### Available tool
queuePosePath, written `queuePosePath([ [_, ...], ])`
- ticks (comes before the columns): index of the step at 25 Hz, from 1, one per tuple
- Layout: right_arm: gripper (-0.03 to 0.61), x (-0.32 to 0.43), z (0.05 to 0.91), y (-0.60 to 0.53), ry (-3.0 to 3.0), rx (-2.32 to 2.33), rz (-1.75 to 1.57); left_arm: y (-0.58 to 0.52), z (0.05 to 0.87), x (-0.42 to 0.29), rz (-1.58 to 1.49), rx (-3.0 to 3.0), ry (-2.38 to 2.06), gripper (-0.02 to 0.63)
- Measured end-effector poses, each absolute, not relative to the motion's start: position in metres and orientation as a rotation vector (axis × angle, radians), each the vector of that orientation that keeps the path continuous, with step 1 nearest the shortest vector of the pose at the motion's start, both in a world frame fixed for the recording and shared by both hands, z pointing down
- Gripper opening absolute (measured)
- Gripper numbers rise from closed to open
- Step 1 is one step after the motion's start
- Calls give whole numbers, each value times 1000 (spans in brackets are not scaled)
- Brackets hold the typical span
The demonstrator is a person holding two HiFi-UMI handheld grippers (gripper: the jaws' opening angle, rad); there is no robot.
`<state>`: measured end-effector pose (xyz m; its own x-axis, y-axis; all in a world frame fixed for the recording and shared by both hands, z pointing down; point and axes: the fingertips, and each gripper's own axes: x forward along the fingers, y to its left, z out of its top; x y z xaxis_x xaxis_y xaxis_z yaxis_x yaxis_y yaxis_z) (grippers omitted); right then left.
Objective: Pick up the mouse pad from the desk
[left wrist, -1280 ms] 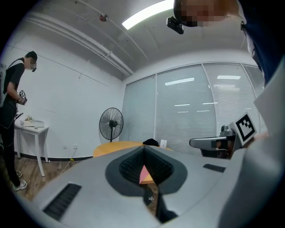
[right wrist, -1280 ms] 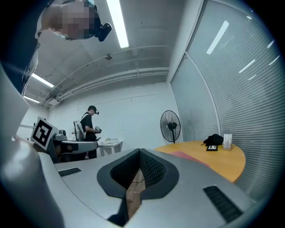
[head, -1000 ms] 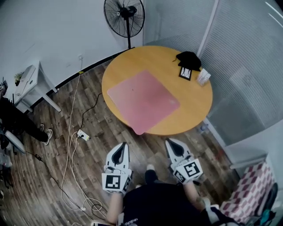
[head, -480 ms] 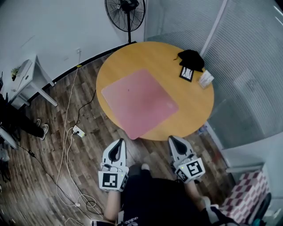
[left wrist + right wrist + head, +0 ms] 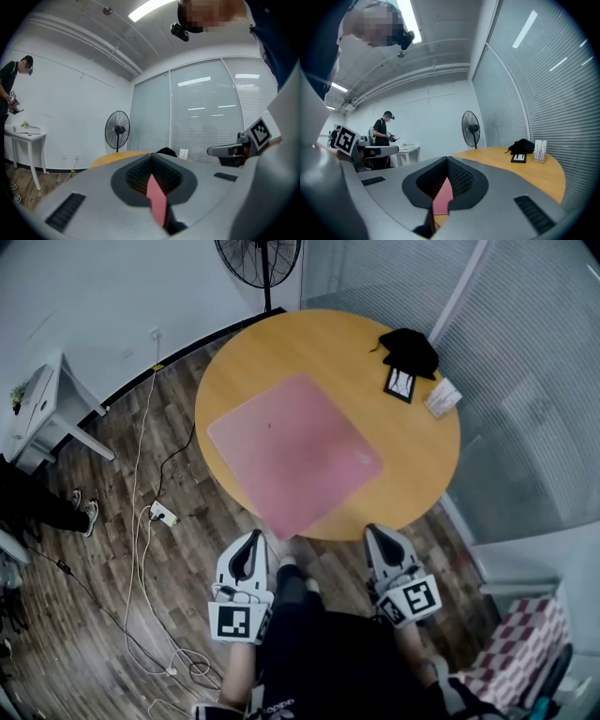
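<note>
Both tools are short of the worktop with nothing held. Left tool (image 5: pixel 252 538) is pressed together, right tool (image 5: pixel 374 532) likewise, each pointing roughly level at the near rim. Pink mouse pad (image 5: pixel 295 451) lies flat on the round wooden worktop (image 5: pixel 417 470), ahead and between the two tools. Its near corner looks to hang just over the rim.

Step in hand is the approach. Suggest spreading the jaws before arriving, taking that overhanging corner with one jaw under and one over, pinching well in, then lifting. Pad looks thin and floppy, so the second tool on an adjacent edge should stop sag. Black pouch (image 5: pixel 410 348) and card stand (image 5: pixel 442 397) sit well apart, so no clash expected.
</note>
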<state>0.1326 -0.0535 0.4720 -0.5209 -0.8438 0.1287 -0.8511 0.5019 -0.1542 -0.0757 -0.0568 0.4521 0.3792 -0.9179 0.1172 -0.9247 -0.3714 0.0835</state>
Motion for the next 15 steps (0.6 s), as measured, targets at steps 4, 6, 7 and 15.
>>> queuePosePath([
  [4,2,126,474,-70,-2637,1542,315,-83,461,-82,120,2531,-1628,3],
  [6,2,123,471,-80,-2611,1555,313,-97,462,-88,171,2563,-1603,3],
  [7,2,121,469,-84,-2600,1564,307,-103,464,-91,206,2581,-1587,3],
  [15,2,106,469,-98,-2545,1631,280,-131,479,-116,316,2641,-1502,3],
])
